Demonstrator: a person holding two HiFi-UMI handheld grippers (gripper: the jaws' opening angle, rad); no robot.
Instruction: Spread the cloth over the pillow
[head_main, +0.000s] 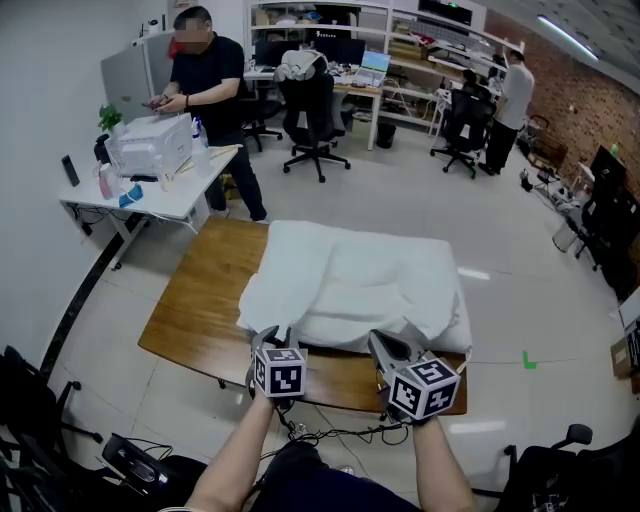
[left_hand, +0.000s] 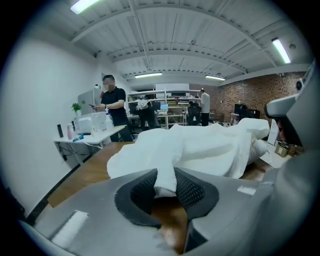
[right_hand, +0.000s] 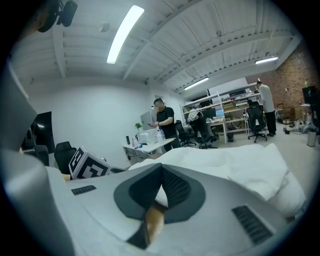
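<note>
On the right half of the wooden table (head_main: 190, 310) sits the pillow (head_main: 440, 335). It fills most of the depth from the far edge to the near edge, and its right side is close to the table's right edge.

The cloth (head_main: 350, 275) is already on top and covers nearly all of the pillow. It isn't flat, though: there are soft ridges across the middle, and the left side spills past the pillow onto bare wood toward the table's left half. At the near-right corner the pillow's rounded bulk shows under the hem (hard to say if that corner is fully covered).

The left gripper (head_main: 272, 336) is at the near edge, on the cloth's near-left part. Its jaws are partly closed with a thick fold of cloth filling the gap, pads on both sides of it, so it reads as a pinch.

The right gripper (head_main: 383, 345) is at the near edge too, by the pillow's near side. Its jaws are fully together. A thin sliver of white shows at the pad line and the cloth peaks up toward it, so it looks like it has the thin hem.

My read on progress: draping is done, spreading is not. Left to do:
- tension the near edge
- flatten the ridges
- square the overhang on the pillow
</note>
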